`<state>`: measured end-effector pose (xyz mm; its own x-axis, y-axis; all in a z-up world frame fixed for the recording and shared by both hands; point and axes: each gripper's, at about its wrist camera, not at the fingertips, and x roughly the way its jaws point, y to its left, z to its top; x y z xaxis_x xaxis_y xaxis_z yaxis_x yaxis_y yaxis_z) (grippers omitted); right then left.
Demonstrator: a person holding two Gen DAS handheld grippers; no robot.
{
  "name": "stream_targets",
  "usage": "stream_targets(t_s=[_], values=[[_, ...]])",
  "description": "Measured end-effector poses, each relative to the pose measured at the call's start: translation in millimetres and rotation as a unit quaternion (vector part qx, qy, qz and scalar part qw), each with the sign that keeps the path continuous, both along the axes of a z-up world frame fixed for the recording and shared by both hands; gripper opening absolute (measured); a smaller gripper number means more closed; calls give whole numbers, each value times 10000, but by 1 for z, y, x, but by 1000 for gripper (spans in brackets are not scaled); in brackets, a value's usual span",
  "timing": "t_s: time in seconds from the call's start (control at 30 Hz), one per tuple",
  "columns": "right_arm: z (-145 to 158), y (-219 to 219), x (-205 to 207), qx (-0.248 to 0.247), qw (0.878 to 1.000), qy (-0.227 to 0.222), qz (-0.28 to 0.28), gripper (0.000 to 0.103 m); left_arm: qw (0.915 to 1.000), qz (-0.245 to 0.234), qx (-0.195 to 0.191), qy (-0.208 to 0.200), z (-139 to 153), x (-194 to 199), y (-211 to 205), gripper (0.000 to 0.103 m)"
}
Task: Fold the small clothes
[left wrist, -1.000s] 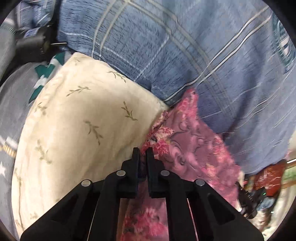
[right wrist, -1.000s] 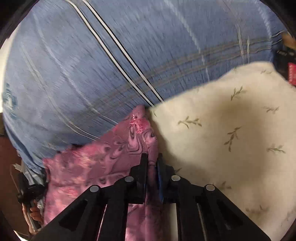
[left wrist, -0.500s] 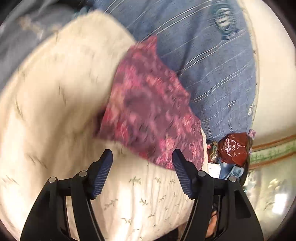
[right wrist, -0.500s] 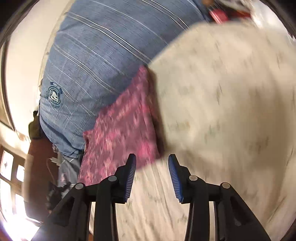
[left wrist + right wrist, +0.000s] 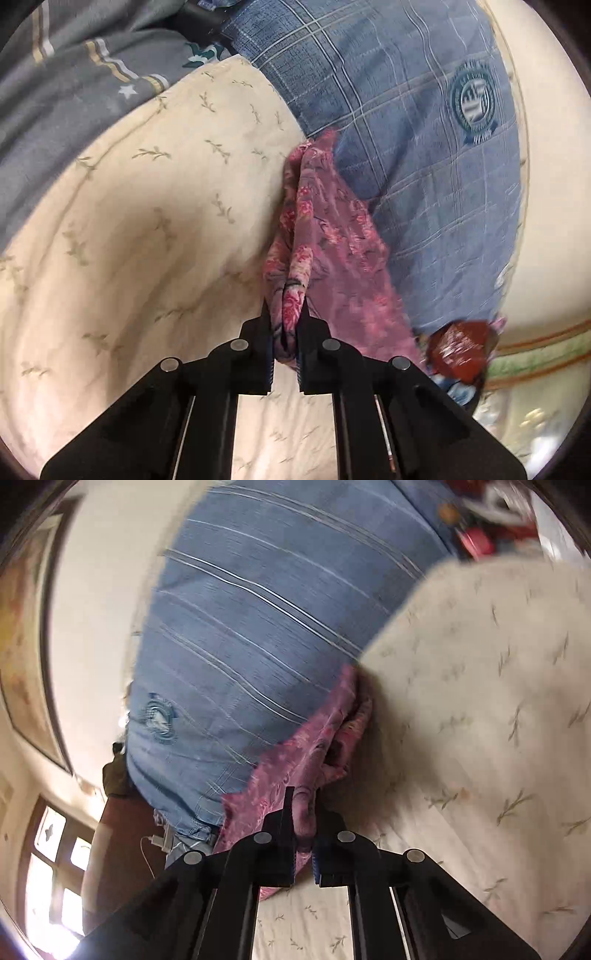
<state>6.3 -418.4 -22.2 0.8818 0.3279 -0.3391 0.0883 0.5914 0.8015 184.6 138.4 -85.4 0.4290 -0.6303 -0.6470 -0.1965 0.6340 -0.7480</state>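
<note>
A small pink floral garment (image 5: pixel 325 236) lies bunched on a cream leaf-print sheet (image 5: pixel 147 229), against a blue checked cloth (image 5: pixel 424 140). My left gripper (image 5: pixel 285 306) is shut on the garment's near edge, with fabric pinched between the jaws. In the right wrist view the same pink garment (image 5: pixel 314 746) runs from the blue cloth (image 5: pixel 240 627) to my right gripper (image 5: pixel 303 797), which is shut on another part of its edge. The cream sheet (image 5: pixel 480 720) fills the right side there.
A grey striped cloth with a star (image 5: pixel 74 81) lies at the far left. A red crinkled bag (image 5: pixel 461 350) sits beyond the blue cloth's end. A window (image 5: pixel 55 867) and a cream wall (image 5: pixel 96 590) show at the left of the right wrist view.
Half a second ago both grippers were open over the flat pink garment. Now both have closed on its near edge and the fabric is gathered up between the jaws.
</note>
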Motion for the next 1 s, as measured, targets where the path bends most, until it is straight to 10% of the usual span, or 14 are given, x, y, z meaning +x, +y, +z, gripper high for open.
stream_targets(t_s=[0.13,0.23,0.4,0.63,0.9,0.97,1.0], values=[[-30,-7,-11,-6,9987,500,-110,6,9984,14,285,492,-37,-2,3,7],[-73,-12,-9,180,9926,1198,-80,6,9971,72,-314,694,-51,-4,19,8],[-36,-21,-27,-325,9921,1118,-457,15,9971,-199,735,27,-6,-14,36,12],[25,-17,70,-1339,9874,831,-109,49,9873,-737,1307,-529,25,70,7,63],[-14,-20,204,-1725,9672,1836,-334,49,9739,-1069,1997,129,-11,187,-50,62],[-23,-19,219,-1618,9691,1860,-126,35,9781,-1260,1656,93,-16,191,-57,38],[-23,-16,222,-1688,9692,1794,24,6,9751,-1414,1710,-39,-13,191,-64,7]])
